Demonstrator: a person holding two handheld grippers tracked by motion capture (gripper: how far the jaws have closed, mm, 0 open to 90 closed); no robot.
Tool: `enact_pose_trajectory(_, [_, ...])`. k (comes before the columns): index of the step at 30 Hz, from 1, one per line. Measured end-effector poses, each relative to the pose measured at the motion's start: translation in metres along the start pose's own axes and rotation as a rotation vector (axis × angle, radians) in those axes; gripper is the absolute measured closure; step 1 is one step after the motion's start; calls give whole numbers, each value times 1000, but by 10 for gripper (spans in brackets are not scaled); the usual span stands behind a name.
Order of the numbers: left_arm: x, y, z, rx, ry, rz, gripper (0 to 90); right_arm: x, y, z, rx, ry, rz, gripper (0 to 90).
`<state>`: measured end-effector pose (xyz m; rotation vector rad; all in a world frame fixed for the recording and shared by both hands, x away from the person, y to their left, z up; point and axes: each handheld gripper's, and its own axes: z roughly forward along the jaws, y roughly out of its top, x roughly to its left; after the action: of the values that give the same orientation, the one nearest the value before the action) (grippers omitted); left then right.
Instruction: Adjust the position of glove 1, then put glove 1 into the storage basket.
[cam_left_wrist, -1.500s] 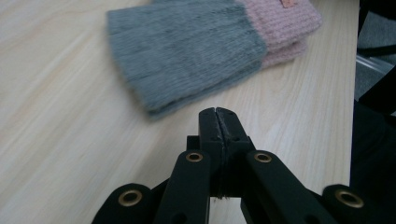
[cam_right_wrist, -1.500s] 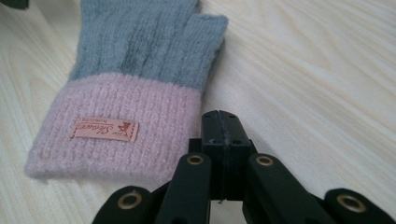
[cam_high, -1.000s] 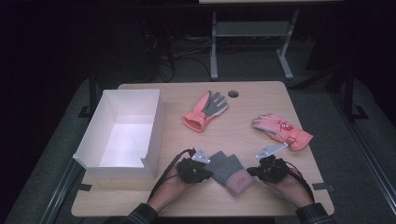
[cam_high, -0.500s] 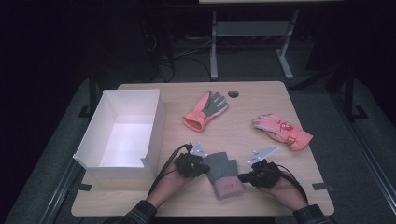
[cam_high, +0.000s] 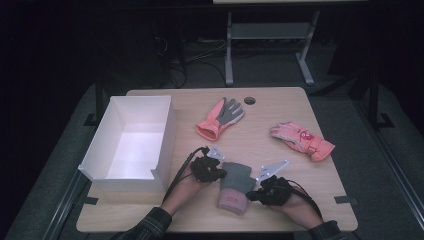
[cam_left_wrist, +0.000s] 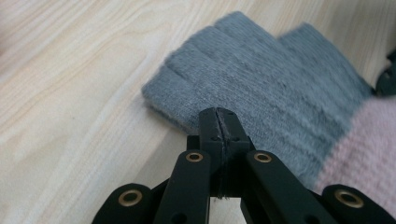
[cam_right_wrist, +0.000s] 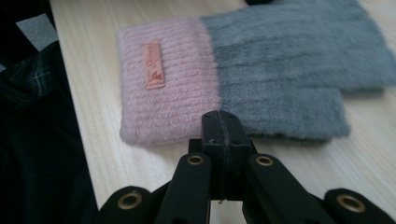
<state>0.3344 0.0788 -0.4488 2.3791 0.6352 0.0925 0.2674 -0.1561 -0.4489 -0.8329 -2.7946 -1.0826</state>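
progress: honestly looks early. The grey and pink knit glove (cam_high: 235, 186) is lying on the desk (cam_high: 280, 102), not in the white box (cam_high: 131, 145), and the box looks empty from the high view. My guess is the gloves are meant to end up in there, so nothing's packed yet.

left to do: this glove plus the coral glove with the grey palm (cam_high: 220, 118) near the far edge and the pink ski glove (cam_high: 302, 140) by the right edge, all lying loose on the desk.

where the glove is: near the front edge, about mid-desk, just right of the box's front corner, between the two grippers.

glove looks: fuzzy knit, grey finger part, pale pink ribbed cuff with a small peach label (cam_right_wrist: 153, 64). Lying flat, cuff toward the front edge.

left hand-held gripper (cam_high: 218, 174): jaws fully closed, tip at the grey side edge; can't tell if it's pinching fabric or just touching.

right hand-held gripper (cam_high: 253, 196): jaws closed too, tip right at the cuff edge, same doubt about a pinch.
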Motion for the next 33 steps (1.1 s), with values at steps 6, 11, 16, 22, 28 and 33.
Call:
enact_pose_trajectory(6, [2, 5, 4, -19, -8, -22, 898, 9, 6, 8, -1, 26, -31, 900])
enact_pose_trajectory(11, [2, 9, 6, -9, -17, -7, 898, 15, 10, 13, -11, 52, -44, 900])
enact_pose_trajectory(16, [2, 11, 6, -25, -22, -10, 898, 18, 12, 16, -13, 55, -56, 900])
enact_pose_trajectory(22, [5, 10, -10, -60, -31, -31, 857, 11, 4, -2, -58, 16, -33, 888])
enact_pose_trajectory(28, [-3, 6, -27, -56, -45, -45, 551, -6, -9, -23, -108, -60, 54, 649])
enact_pose_trajectory(33, [-16, 1, -28, -39, -82, -78, 307, -11, -19, -29, -131, -159, 111, 379])
